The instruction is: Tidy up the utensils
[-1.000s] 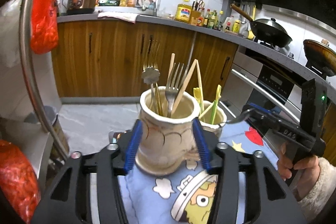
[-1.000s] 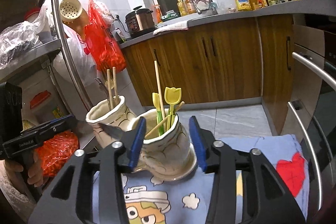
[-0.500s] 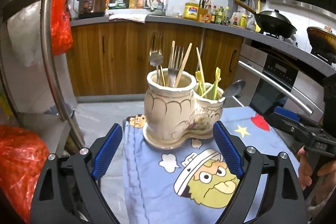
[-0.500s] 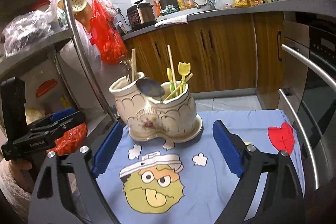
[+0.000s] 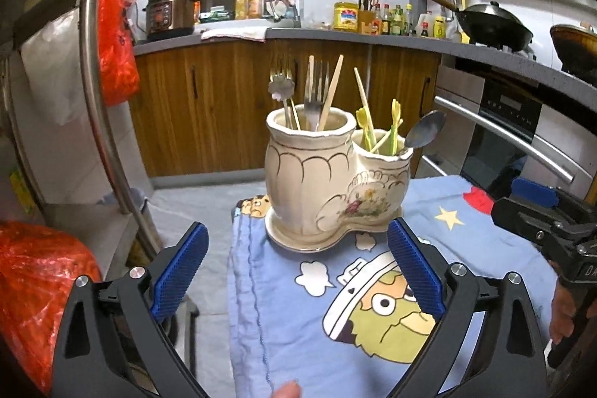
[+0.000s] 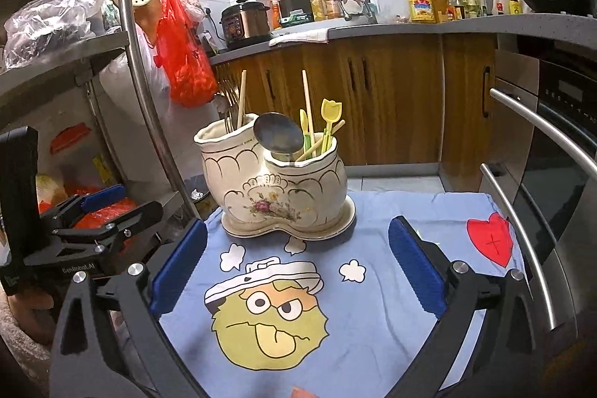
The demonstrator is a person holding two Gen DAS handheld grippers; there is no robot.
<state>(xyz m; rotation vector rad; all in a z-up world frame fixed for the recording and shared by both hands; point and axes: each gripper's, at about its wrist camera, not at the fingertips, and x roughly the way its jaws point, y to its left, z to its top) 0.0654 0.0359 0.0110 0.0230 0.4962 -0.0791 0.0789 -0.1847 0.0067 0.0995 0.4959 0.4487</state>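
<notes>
From the left wrist view, the left gripper (image 5: 296,265) hung low over the blue cartoon cloth (image 5: 321,323), its jaws opening and already spread wide, with nothing between the blue pads (image 5: 179,271) but cloth. The cream double holder (image 5: 328,189) stood on its saucer-like base just beyond the fingertips, apart from them, near the far left corner of the cloth. Its taller compartment, on the left in this view, held the forks (image 5: 315,92) and pale chopsticks (image 5: 332,88); the lower compartment on the right held yellow and green plastic picks (image 5: 393,127) and a metal spoon (image 5: 425,133) whose bowl leaned out over the rim. At the right edge the right gripper (image 5: 537,211) showed from the side, with a hand (image 5: 563,316) on its handle. From the right wrist view, the right gripper (image 6: 298,258) was likewise released, its jaws opening wide over the cloth with nothing clasped, and the holder (image 6: 276,189) stood upright ahead of it, clear of both pads. Here the spoon (image 6: 278,137) faced the camera from the nearer, right-hand compartment beside the picks (image 6: 328,122), while the forks (image 6: 227,103) in the left compartment were partly hidden and only faintly seen. The left gripper (image 6: 93,211) lay at the left edge, beside the metal shelf rack (image 6: 127,62).
</notes>
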